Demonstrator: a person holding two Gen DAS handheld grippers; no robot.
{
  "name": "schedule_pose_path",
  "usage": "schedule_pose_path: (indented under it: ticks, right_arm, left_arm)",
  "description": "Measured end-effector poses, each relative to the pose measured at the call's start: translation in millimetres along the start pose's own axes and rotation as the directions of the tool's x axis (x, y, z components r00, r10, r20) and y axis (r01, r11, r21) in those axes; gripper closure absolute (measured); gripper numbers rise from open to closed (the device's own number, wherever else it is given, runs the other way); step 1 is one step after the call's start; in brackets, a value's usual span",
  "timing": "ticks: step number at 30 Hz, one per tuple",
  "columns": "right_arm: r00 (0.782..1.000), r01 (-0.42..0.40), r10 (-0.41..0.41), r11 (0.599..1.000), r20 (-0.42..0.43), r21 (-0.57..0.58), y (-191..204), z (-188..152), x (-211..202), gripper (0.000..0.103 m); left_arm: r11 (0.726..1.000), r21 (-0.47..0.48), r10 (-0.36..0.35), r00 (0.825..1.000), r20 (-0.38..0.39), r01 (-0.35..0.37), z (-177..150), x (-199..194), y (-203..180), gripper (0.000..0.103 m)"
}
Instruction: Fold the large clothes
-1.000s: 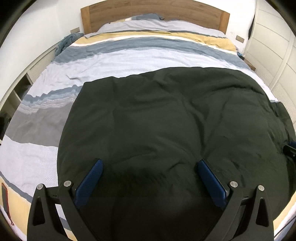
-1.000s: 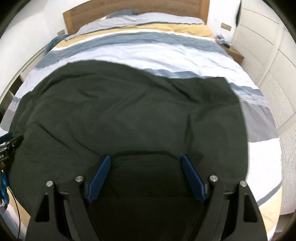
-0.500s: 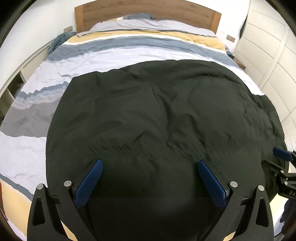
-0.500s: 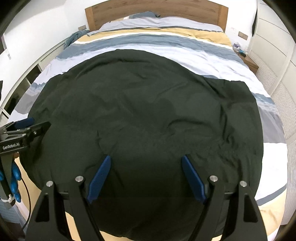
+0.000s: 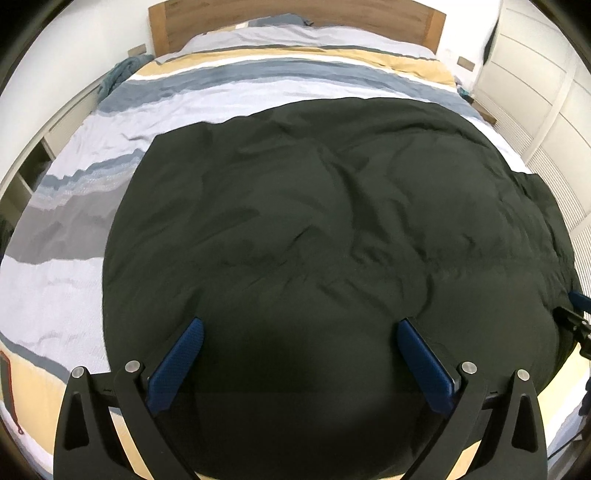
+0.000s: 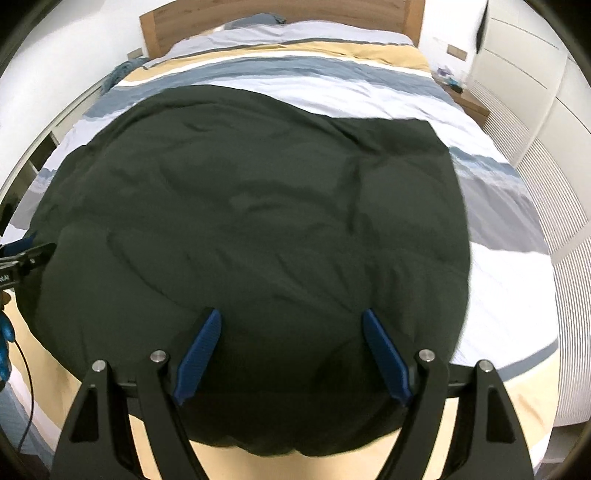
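Since half a second ago both cameras have shifted only slightly over the bed, and the large dark green-black cloth garment (image 5: pixel 332 229) lies spread much as it did, its soft matte surface rumpled into shallow creases and low puffs. It covers the foot half of the bed with the striped grey, white, blue and yellow cotton cover (image 5: pixel 258 85), its far edge a curved line across the stripes. A wooden headboard (image 5: pixel 288 14) stands beyond.

The left gripper (image 5: pixel 299 328) hovers over the near part of the garment, its blue textured fingers (image 5: pixel 177 362) spread wide and holding nothing. The right gripper (image 6: pixel 291 317) hangs likewise over the garment's near hem, fingers (image 6: pixel 386 354) parted and empty. Each gripper's tip shows at the edge of the other's view, beside the garment's side.
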State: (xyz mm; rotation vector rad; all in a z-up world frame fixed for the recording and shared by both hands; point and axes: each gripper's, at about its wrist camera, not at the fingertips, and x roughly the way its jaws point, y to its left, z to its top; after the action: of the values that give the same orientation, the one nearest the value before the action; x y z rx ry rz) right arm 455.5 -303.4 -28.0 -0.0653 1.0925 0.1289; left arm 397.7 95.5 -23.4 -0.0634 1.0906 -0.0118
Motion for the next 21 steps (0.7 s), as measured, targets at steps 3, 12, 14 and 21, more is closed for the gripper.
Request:
schedule_pose_path:
  ticks: [3, 12, 14, 21]
  right_arm:
    - [1.0, -0.023, 0.023, 0.999, -0.016, 0.037, -14, -3, -1, 0.024]
    - [1.0, -0.014, 0.011, 0.989, 0.025, 0.149, -54, -10, -27, 0.024]
    - [1.0, -0.007, 0.002, 0.985, 0.031, 0.175, -70, -11, -33, 0.024]
    - [0.984, -0.176, 0.17, 0.937, 0.045, 0.303, -126, -7, -20, 0.023]
  left_arm:
    - [1.0, -0.013, -0.004, 1.0, -0.009, 0.004, -4, -5, 9, 0.0]
    - [0.999, -0.053, 0.0, 0.999, 0.044, 0.003, -10, -39, 47, 0.0]
    - [0.995, -0.096, -0.009, 0.998, 0.063, 0.015, -10, -47, 65, 0.0]
    - [0.966, -0.22, -0.136, 0.991, 0.021, 0.137, -9, -34, 127, 0.001]
